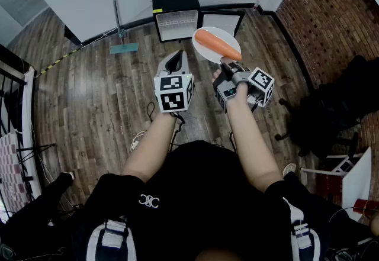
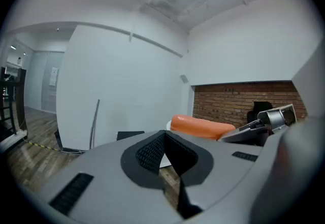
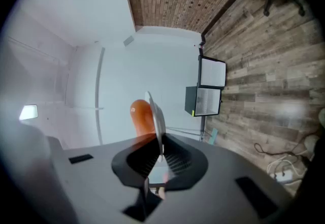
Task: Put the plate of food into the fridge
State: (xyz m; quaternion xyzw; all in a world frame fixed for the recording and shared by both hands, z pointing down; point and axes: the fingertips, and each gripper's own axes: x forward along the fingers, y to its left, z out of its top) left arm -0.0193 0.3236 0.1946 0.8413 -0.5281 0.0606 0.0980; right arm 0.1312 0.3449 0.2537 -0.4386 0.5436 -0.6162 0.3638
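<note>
My right gripper (image 1: 227,64) is shut on the near rim of a white plate (image 1: 206,48) that carries an orange carrot (image 1: 218,44). In the right gripper view the plate (image 3: 156,115) shows edge-on between the pads, with the carrot (image 3: 140,116) to its left. A small black fridge (image 1: 176,15) stands on the floor by the far wall with its door (image 1: 222,21) swung open to the right; the plate hangs in the air just short of it. The empty left gripper (image 1: 173,64) is shut, level with the plate on its left. The carrot (image 2: 202,126) also shows beyond its jaws.
A long-handled floor tool (image 1: 121,47) leans on the wall left of the fridge. Cables (image 1: 139,138) lie on the wood floor near my feet. A brick wall (image 1: 331,11) and a black chair (image 1: 337,109) bound the right side, and a dark railing (image 1: 15,85) the left.
</note>
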